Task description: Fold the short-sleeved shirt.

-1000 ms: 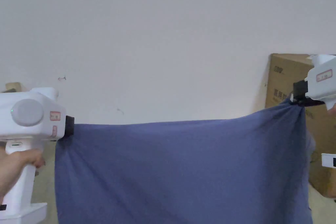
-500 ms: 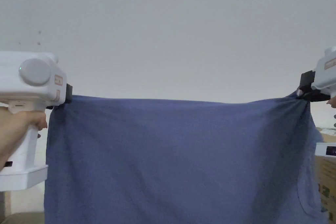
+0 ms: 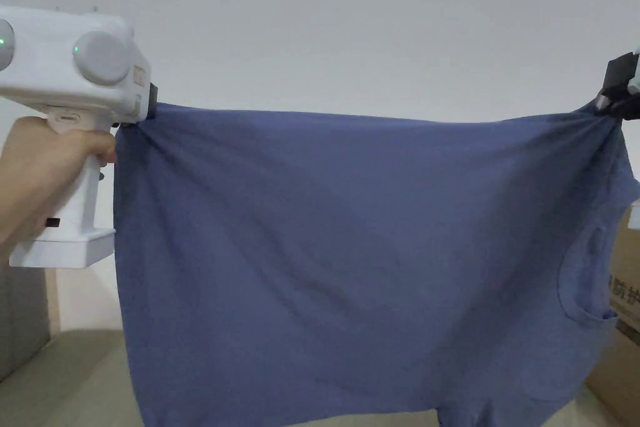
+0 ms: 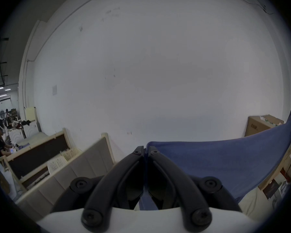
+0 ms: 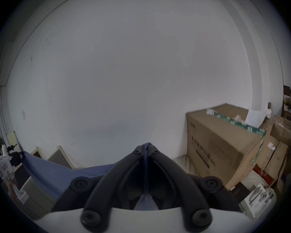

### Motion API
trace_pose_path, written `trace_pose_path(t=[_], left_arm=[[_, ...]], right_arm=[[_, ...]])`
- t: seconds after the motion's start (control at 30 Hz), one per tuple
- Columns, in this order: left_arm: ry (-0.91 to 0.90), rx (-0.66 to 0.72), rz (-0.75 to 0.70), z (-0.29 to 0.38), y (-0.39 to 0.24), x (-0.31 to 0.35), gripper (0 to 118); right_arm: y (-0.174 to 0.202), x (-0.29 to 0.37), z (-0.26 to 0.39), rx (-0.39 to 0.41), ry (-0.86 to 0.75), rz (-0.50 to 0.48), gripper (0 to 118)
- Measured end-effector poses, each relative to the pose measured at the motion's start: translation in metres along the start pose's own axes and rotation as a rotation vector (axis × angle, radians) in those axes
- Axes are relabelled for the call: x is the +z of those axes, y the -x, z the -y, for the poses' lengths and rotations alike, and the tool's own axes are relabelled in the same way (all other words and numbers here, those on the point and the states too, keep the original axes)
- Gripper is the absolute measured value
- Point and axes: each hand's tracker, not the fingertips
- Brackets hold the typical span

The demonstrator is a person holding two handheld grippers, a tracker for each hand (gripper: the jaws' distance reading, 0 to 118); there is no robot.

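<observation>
Shirt [image 3: 350, 259] stretched sideways between both grippers, neckline toward right gripper [image 3: 615, 97], left gripper [image 3: 150, 110] fingers clamped on opposite edge, right likewise, cardboard box [image 5: 225, 145] beyond right fingers.

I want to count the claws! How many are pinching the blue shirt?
2. The left claw pinches one top corner of the shirt. The right claw pinches the other top corner.

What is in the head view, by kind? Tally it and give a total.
Grippers: 2, the left gripper and the right gripper, each clamped on a top corner of the shirt.
Shirts: 1, the blue shirt.
Cardboard boxes: 1, the cardboard box.
Total: 4.
</observation>
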Motion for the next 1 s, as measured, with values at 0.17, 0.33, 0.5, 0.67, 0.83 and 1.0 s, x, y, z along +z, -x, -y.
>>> trace_pose_path(t=[0.17,0.33,0.5,0.67,0.83,1.0], left_arm=[[0.172,-0.051,0.011,0.116,-0.021,-0.051,2],[0.437,-0.086,0.01,0.268,-0.049,-0.104,2],[0.608,-0.07,0.029,0.399,-0.058,-0.124,2],[0.738,-0.005,0.015,0.462,-0.041,-0.101,2],[0.721,0.063,0.079,0.459,-0.002,-0.043,2],[0.674,0.009,0.13,0.462,0.021,0.076,2]], right_arm=[[-0.027,-0.068,0.098,-0.025,0.177,0.035,2],[-0.055,-0.145,0.243,-0.011,0.442,0.086,2],[-0.087,-0.179,0.388,-0.057,0.696,0.136,2],[-0.101,-0.153,0.469,-0.068,0.835,0.202,2],[-0.124,-0.069,0.481,-0.068,0.769,0.132,2],[-0.125,0.053,0.5,0.046,0.704,0.047,2]])
